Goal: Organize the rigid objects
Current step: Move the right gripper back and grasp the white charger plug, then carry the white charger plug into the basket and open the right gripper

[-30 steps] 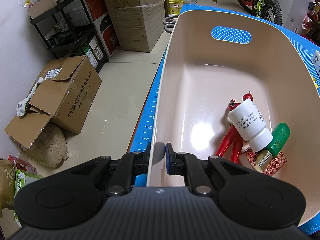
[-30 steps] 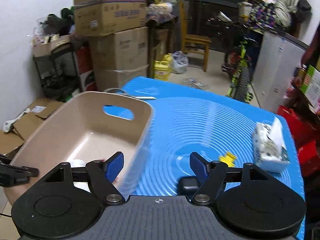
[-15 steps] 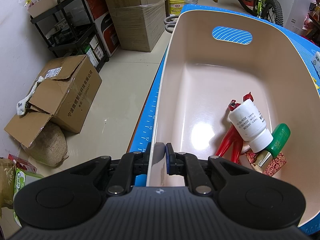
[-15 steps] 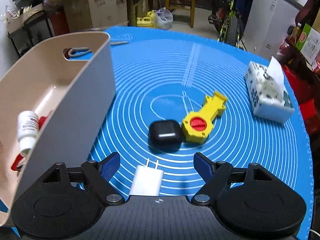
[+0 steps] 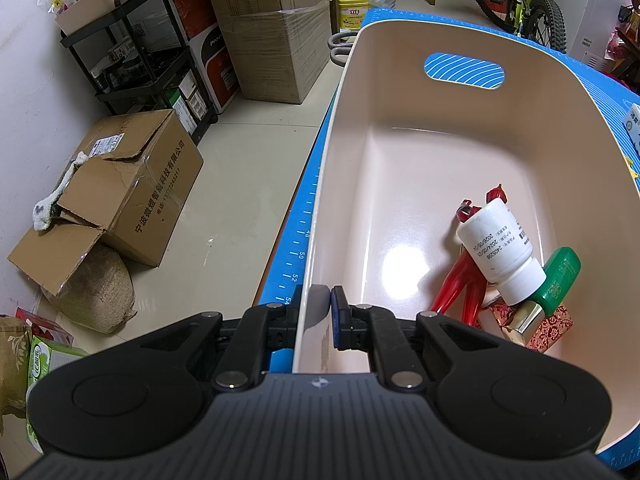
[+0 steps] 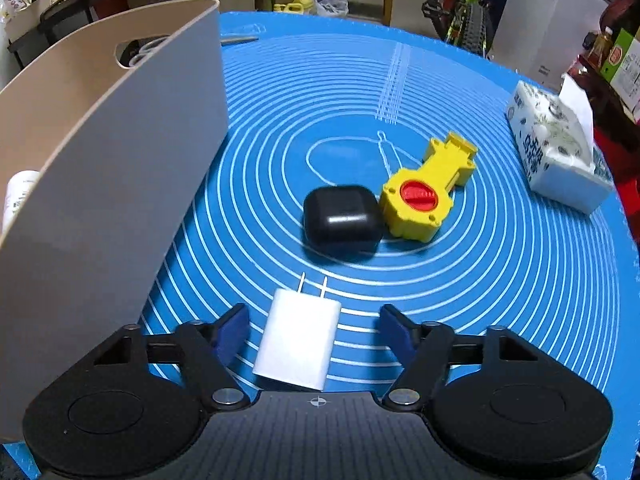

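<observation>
Charger [image 6: 297, 344], white with its two prongs pointing away, lies on the blue mat [image 6: 500, 280] just beside the beige bin [image 6: 120, 168], between the closing jaws of the right gripper [image 6: 314, 334] (neither pad touches it). Beyond it sit a black case [image 6: 341, 220] and a yellow tool [image 6: 424, 196], touching each other. The left gripper [image 5: 316, 312] is clamped on the bin's rim.

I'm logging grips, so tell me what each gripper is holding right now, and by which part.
Left gripper clamps the beige bin by its near rim. Right gripper holds nothing: closing around the white charger, pads not touching.
</observation>
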